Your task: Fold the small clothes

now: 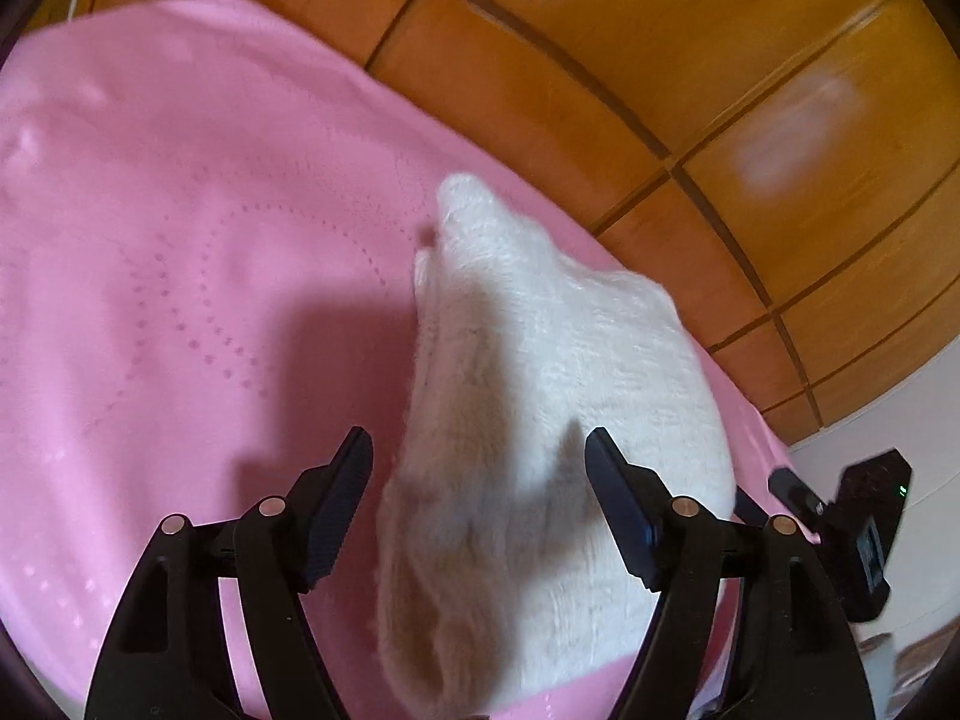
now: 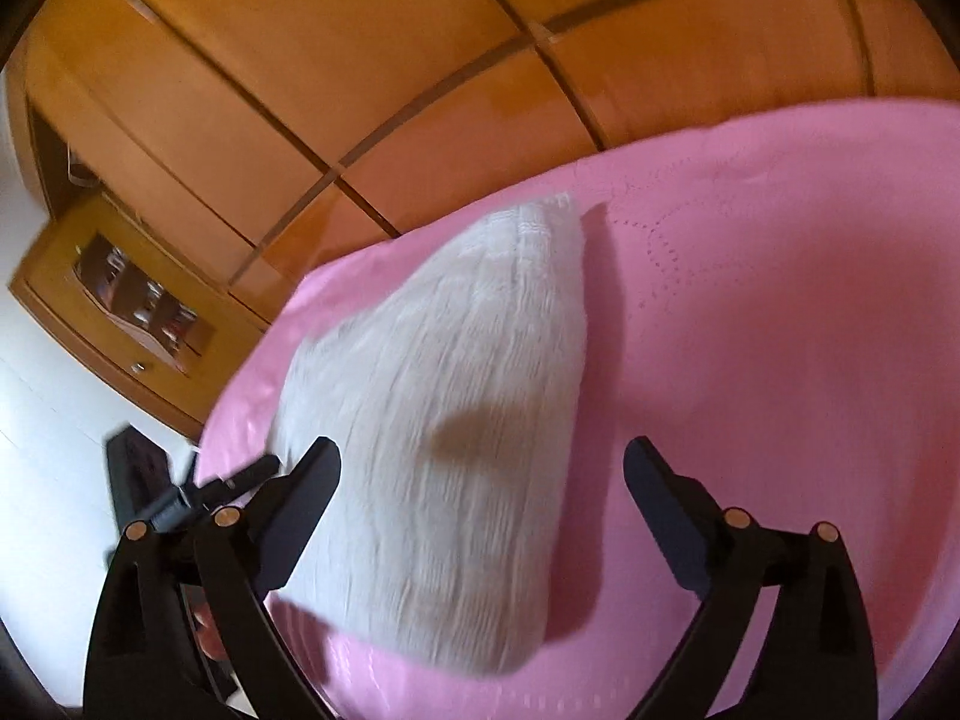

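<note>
White knit garment (image 1: pixel 540 420) lies folded on pink cover (image 1: pixel 180 240); left tool (image 1: pixel 480 504) and right tool (image 2: pixel 483 510) spread, letting go

Pink blanket (image 1: pixel 180 192) as the work surface, 1 white knitted garment (image 1: pixel 540 372) lying on it

The blanket is soft pink with dotted, heart-like stitching visible left of the garment in the left wrist view; its far edge runs along orange-brown wooden cabinet doors (image 1: pixel 690 48); the fuzzy white garment lies folded into a long tapering shape near the blanket's edge, narrow end pointing away; in the right wrist view the same garment (image 2: pixel 444 420) rests on the blanket (image 2: pixel 780 300), slightly blurred.
</note>
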`<state>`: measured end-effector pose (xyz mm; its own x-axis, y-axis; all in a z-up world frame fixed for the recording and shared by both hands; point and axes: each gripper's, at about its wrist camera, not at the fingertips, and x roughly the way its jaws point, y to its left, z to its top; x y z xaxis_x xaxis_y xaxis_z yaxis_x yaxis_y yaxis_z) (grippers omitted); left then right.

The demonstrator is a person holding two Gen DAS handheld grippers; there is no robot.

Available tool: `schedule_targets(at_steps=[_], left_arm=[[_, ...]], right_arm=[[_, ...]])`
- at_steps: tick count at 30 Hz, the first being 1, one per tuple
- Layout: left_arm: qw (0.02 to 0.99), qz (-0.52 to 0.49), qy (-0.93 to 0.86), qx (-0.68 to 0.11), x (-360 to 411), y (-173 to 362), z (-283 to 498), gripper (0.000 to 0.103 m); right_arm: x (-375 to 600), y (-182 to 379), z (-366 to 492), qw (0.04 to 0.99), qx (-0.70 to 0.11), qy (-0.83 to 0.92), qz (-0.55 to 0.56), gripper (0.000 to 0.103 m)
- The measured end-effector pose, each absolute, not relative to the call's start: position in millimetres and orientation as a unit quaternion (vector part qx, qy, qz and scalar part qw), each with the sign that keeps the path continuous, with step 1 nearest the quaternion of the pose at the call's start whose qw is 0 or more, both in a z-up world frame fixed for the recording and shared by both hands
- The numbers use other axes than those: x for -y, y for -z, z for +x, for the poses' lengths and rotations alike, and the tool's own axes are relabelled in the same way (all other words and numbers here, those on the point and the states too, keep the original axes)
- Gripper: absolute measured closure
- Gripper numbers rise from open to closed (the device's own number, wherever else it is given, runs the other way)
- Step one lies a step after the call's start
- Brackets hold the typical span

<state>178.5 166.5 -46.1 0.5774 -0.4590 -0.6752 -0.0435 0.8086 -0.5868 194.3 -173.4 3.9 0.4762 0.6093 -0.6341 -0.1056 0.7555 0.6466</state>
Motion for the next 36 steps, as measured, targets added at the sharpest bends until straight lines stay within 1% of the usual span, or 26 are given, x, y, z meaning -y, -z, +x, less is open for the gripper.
schedule_targets(at_steps=[2,5,7,9,10,12,13,14,16,17,21,24,29,31,33,36], left_arm=[[0.835,-0.285,0.132,-0.453,-166,54,187,0.031],[0.812,-0.319,0.161,-0.461,-174,69,202,0.031],[0.798,-0.345,0.182,-0.460,-181,79,210,0.037],[0.785,-0.363,0.205,-0.459,-184,86,216,0.046],[0.781,-0.367,0.215,-0.457,-184,89,218,0.049],[0.781,-0.367,0.227,-0.451,-183,91,218,0.057],[0.781,-0.368,0.233,-0.447,-182,91,218,0.060],[0.780,-0.370,0.238,-0.444,-181,90,218,0.065],[0.781,-0.375,0.250,-0.433,-178,85,213,0.069],[0.785,-0.369,0.255,-0.427,-174,80,212,0.070],[0.788,-0.353,0.285,-0.416,-152,59,208,0.071],[0.783,-0.328,0.322,-0.419,-114,43,213,0.071],[0.760,-0.284,0.392,-0.434,-20,24,227,0.071],[0.750,-0.258,0.417,-0.444,30,18,235,0.071],[0.742,-0.234,0.434,-0.455,75,14,242,0.075],[0.734,-0.196,0.450,-0.469,138,11,251,0.075]], right_arm=[[174,4,211,0.803,-0.472,-0.228,0.284,0.008],[165,22,235,0.775,-0.497,-0.251,0.300,0.008],[156,33,246,0.757,-0.510,-0.270,0.306,0.008],[147,40,253,0.745,-0.517,-0.283,0.312,0.006],[142,42,256,0.744,-0.518,-0.286,0.310,0.007],[134,40,260,0.747,-0.520,-0.286,0.300,0.014],[130,38,260,0.751,-0.521,-0.284,0.290,0.023],[129,36,257,0.755,-0.520,-0.282,0.283,0.033],[131,26,249,0.768,-0.509,-0.278,0.271,0.044],[134,22,247,0.772,-0.505,-0.277,0.268,0.048],[155,-4,218,0.801,-0.472,-0.269,0.252,0.051],[195,-21,197,0.818,-0.449,-0.245,0.263,0.051],[284,-47,164,0.852,-0.408,-0.187,0.269,0.051],[319,-52,151,0.862,-0.398,-0.157,0.270,0.051],[353,-51,140,0.869,-0.393,-0.122,0.274,0.051],[403,-42,127,0.871,-0.395,-0.066,0.284,0.051]])
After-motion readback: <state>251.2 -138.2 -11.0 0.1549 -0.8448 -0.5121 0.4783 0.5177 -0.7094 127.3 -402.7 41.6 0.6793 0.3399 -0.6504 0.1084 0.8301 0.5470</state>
